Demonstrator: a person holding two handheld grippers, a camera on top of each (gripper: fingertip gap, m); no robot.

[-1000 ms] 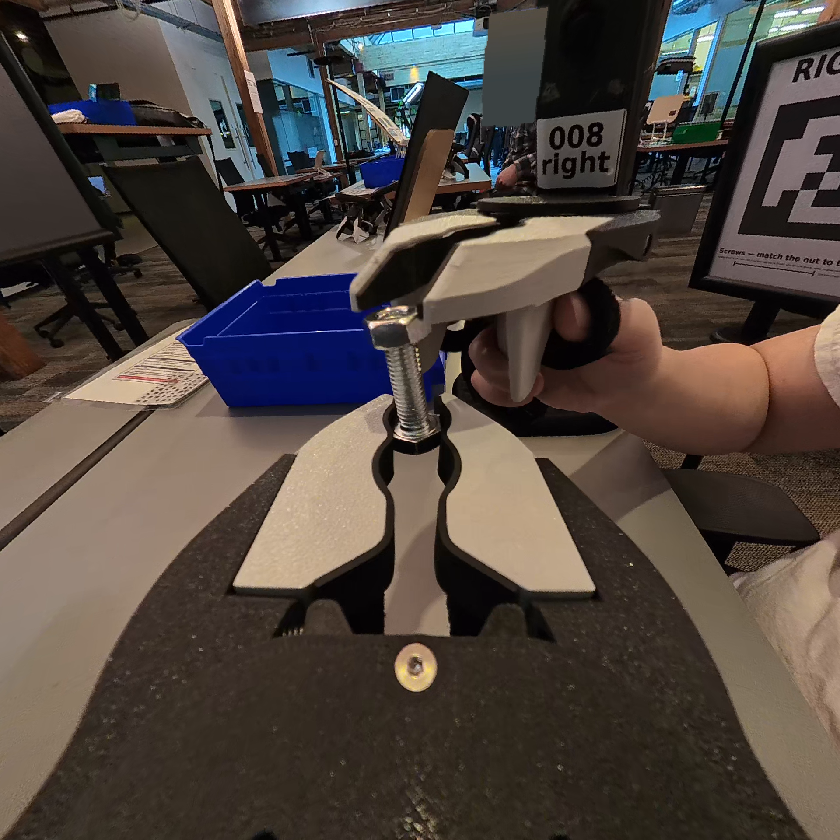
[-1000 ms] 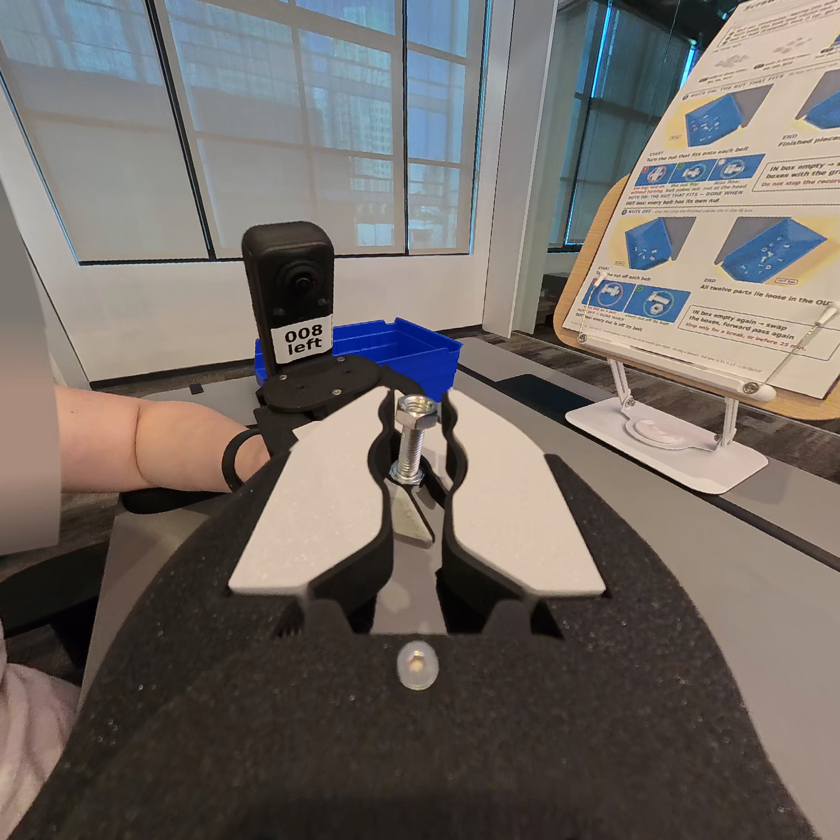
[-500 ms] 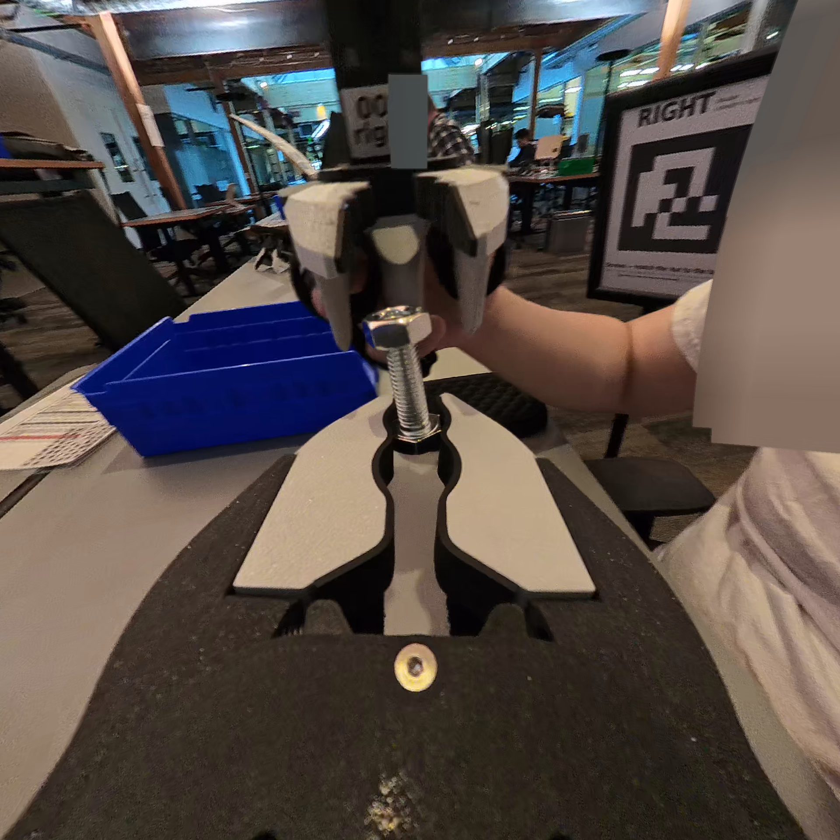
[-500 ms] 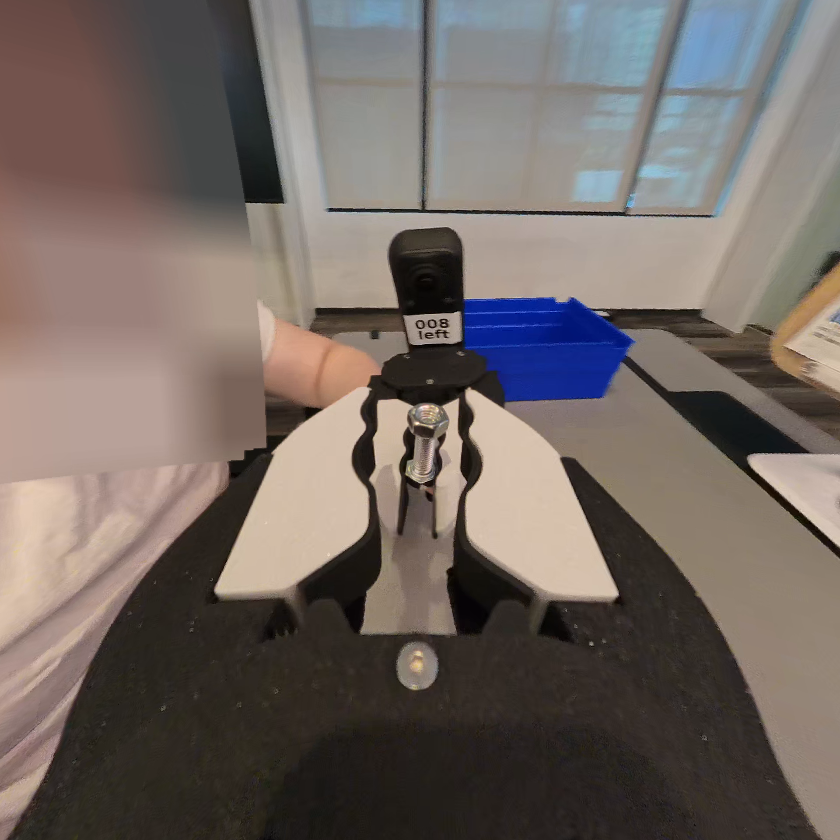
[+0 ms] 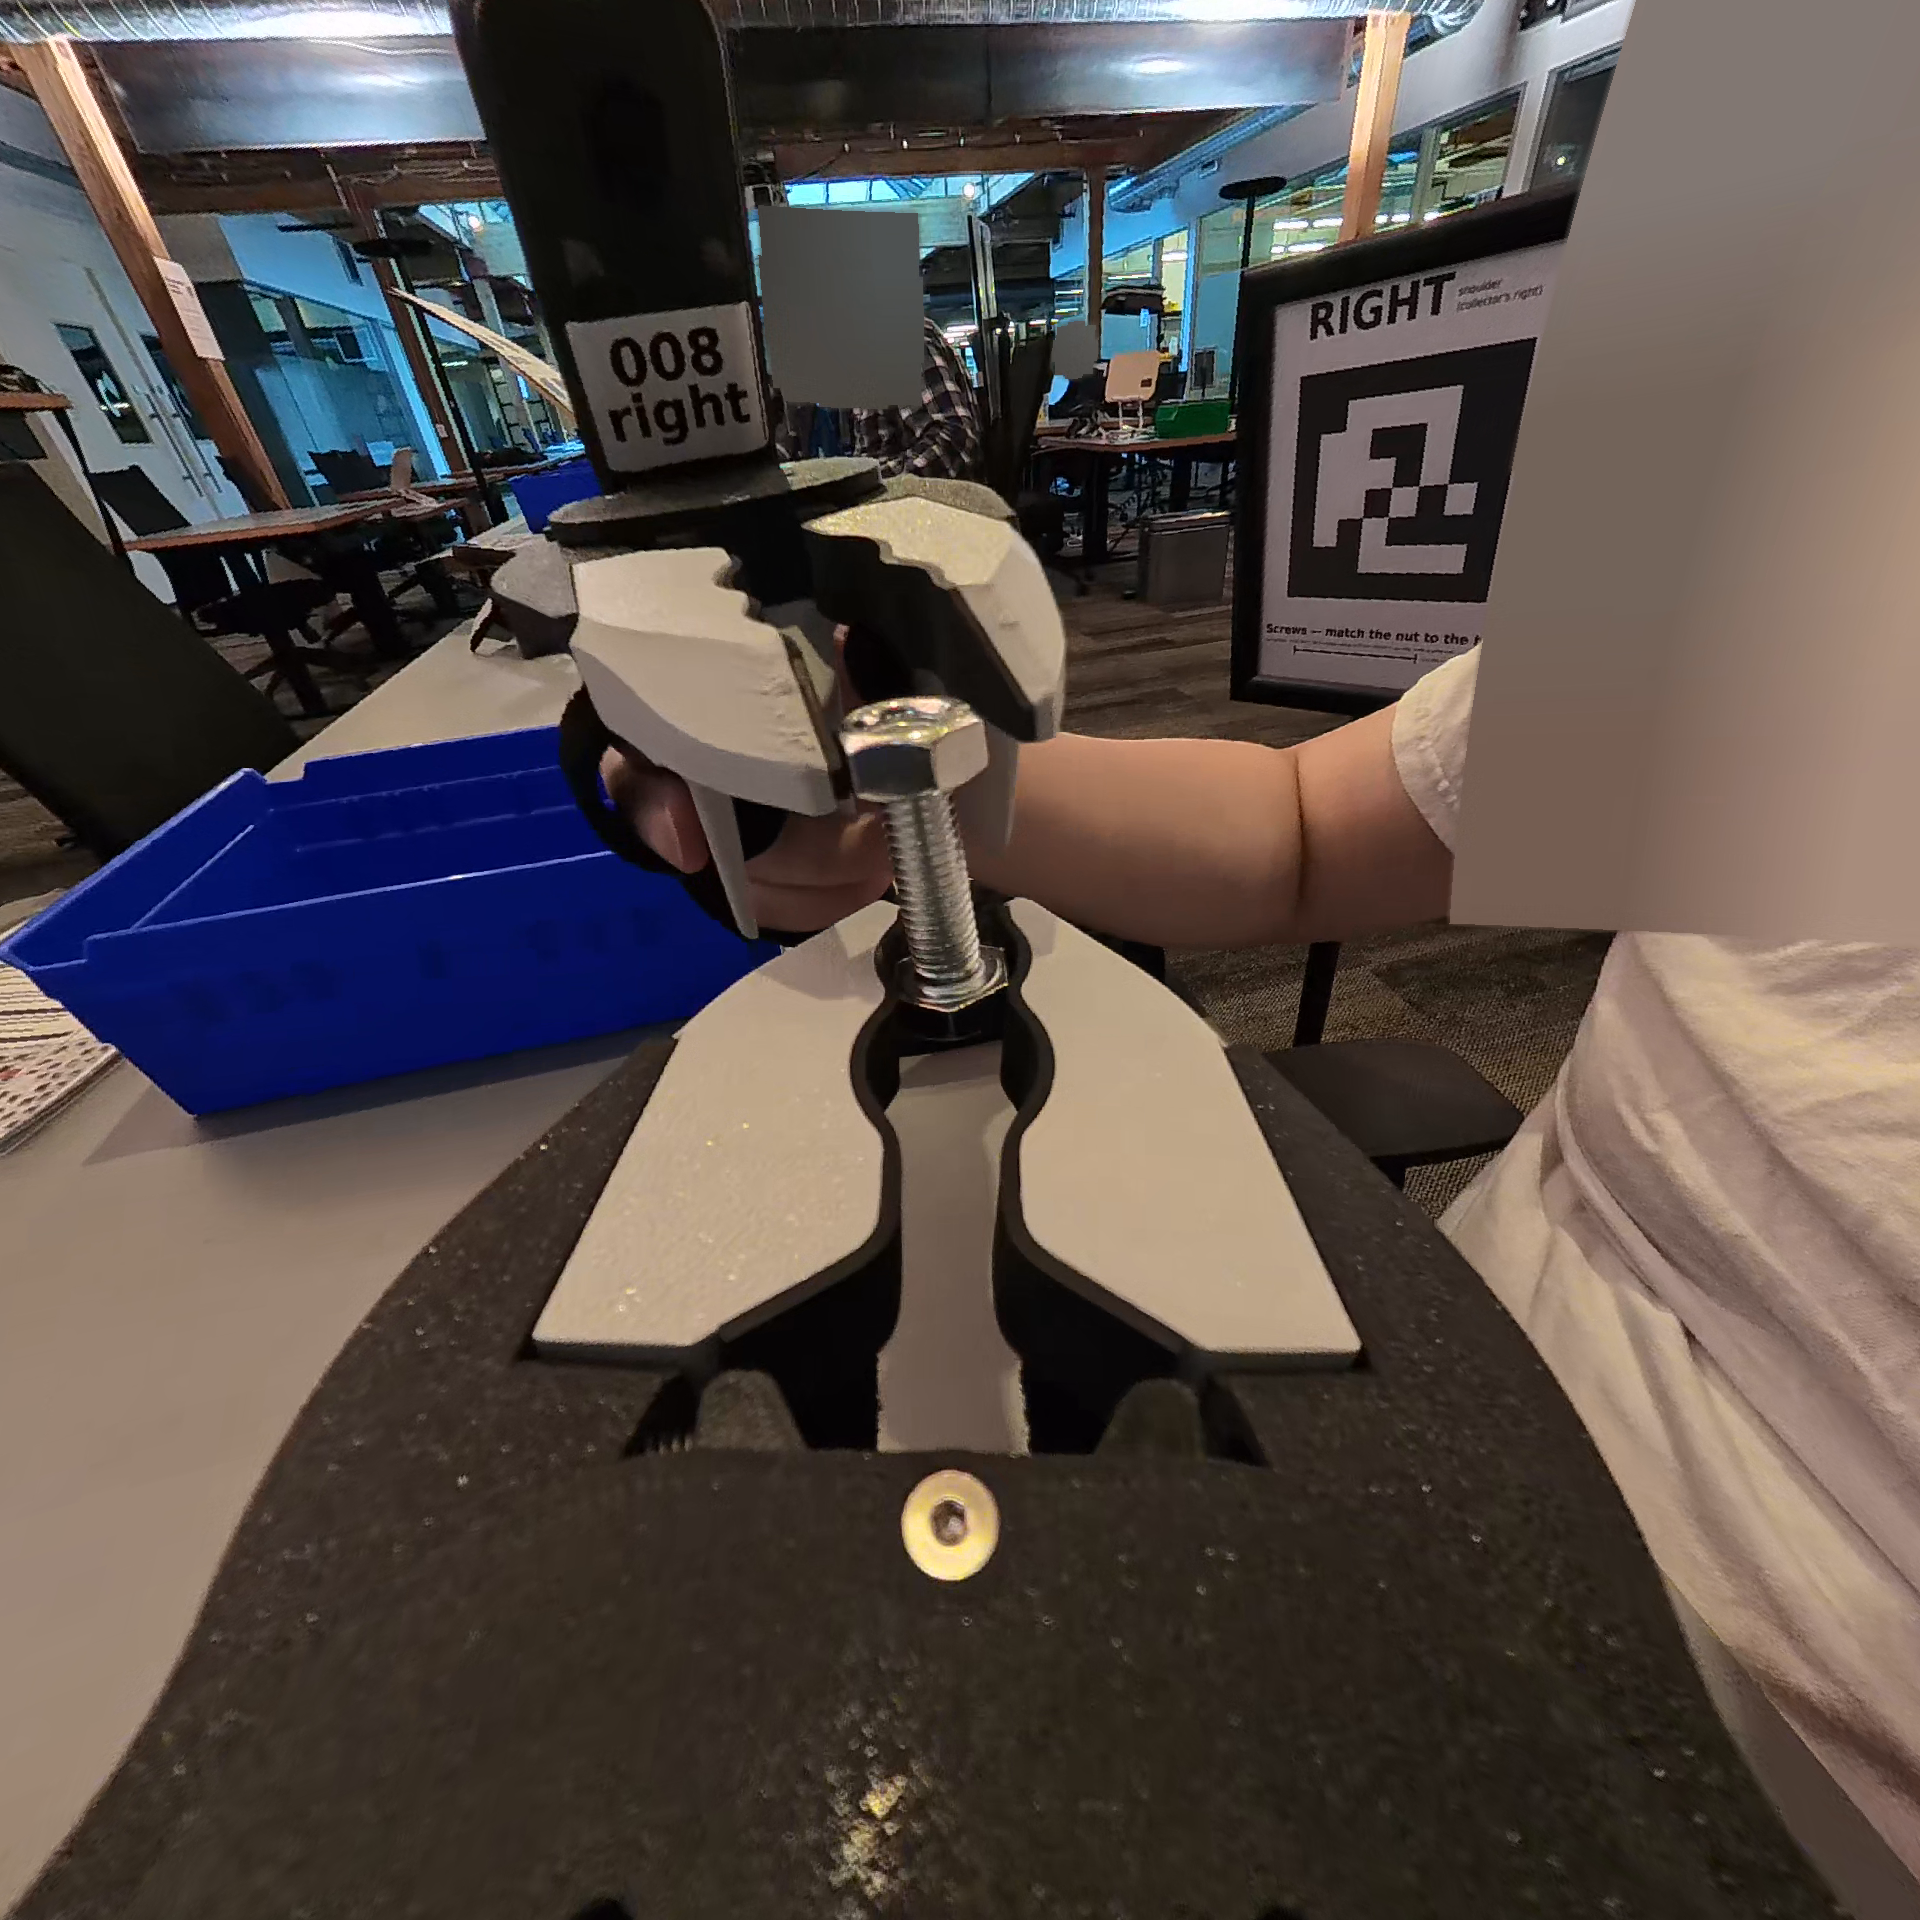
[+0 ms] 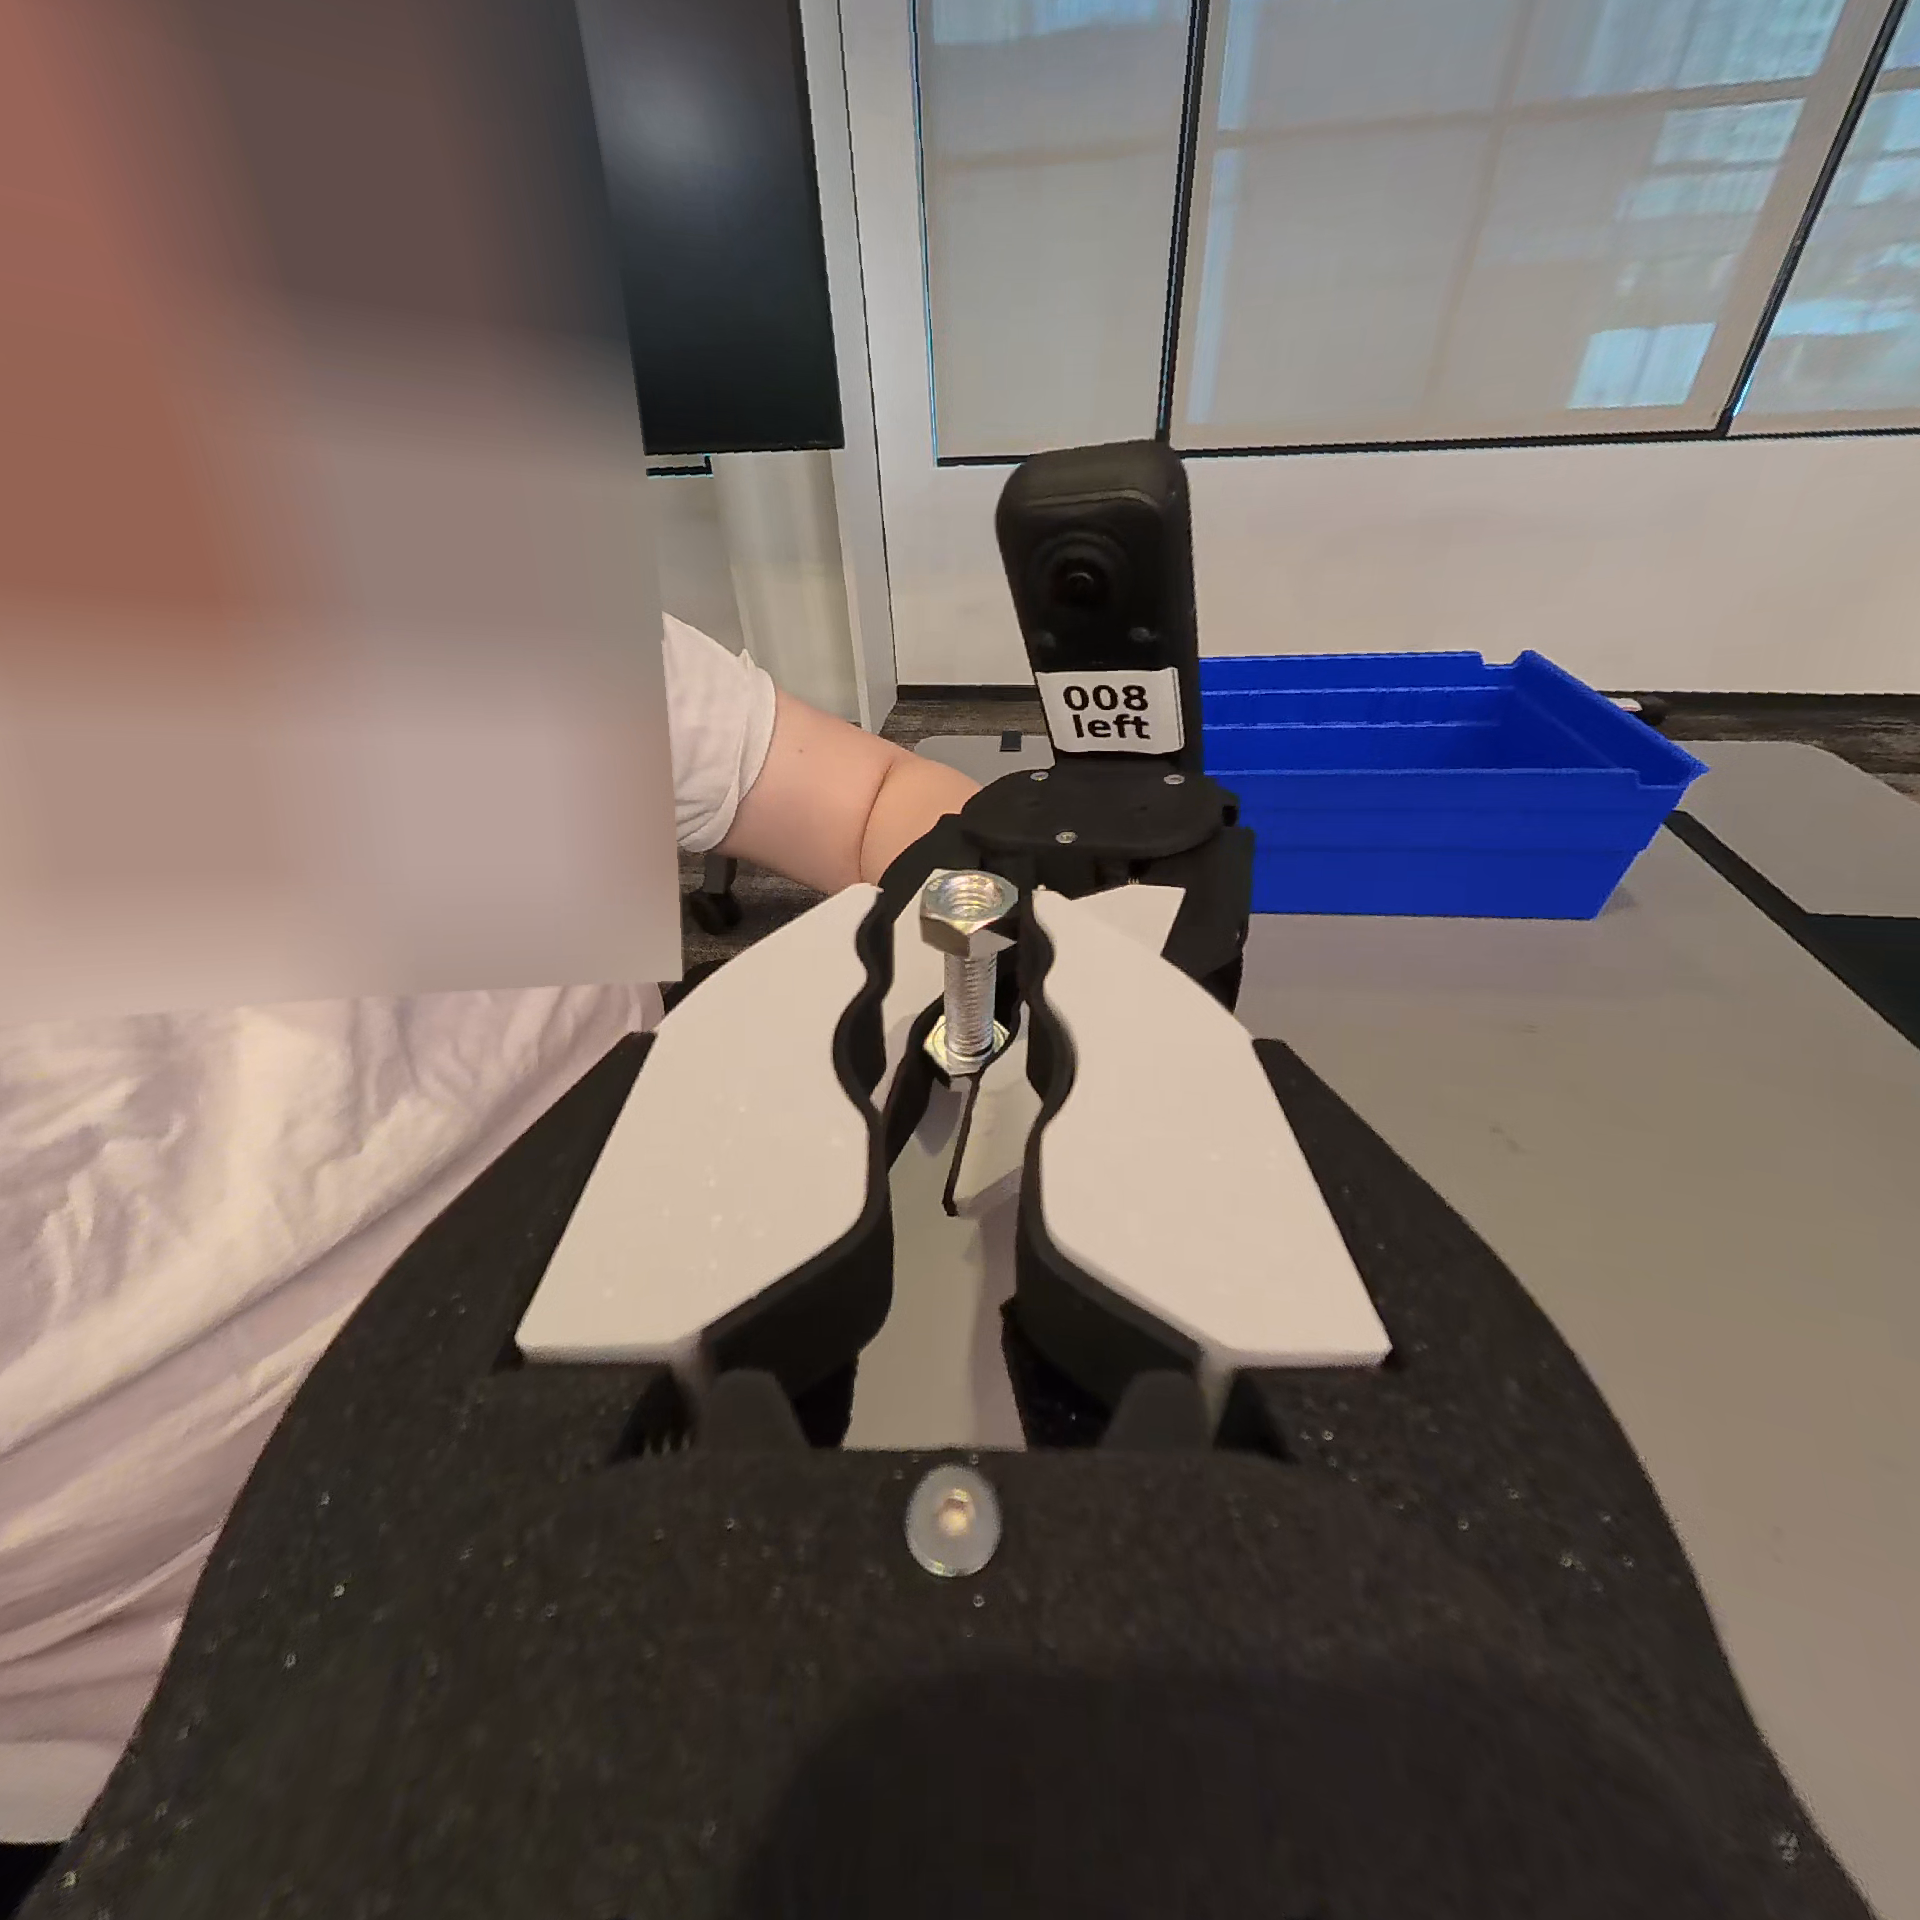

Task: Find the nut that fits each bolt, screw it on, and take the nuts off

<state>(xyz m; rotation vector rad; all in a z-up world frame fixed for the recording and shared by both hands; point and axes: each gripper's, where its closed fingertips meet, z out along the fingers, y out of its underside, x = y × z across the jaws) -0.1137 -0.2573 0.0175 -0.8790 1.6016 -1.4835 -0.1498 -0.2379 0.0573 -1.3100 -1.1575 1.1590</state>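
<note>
1. The flat grey table (image 5: 208,1299) fills the lower part of both views, and you work above it.
2. A blue plastic bin (image 5: 343,914) stands on the table at about 9 o'clock from the bolt in the left wrist view. In the right wrist view a blue plastic bin (image 6: 1455,800) stands at about 2 o'clock, behind the left gripper.
3. A black-framed sign with a black-and-white square marker (image 5: 1382,457) stands at about 2 o'clock in the left wrist view.
4. Your left gripper (image 5: 940,1013), with white fingers and black foam body, has its jaws clamped on the lower end of the bolt, at the small silver hex nut (image 5: 948,985).
5. Your right gripper (image 6: 961,925) comes from the opposite side. Its jaws are around the hex head of the bolt; I cannot tell if they press it.
6. The silver threaded steel bolt (image 5: 930,842) stands nearly upright between the two grippers, head on top, in the air above the table.
</note>
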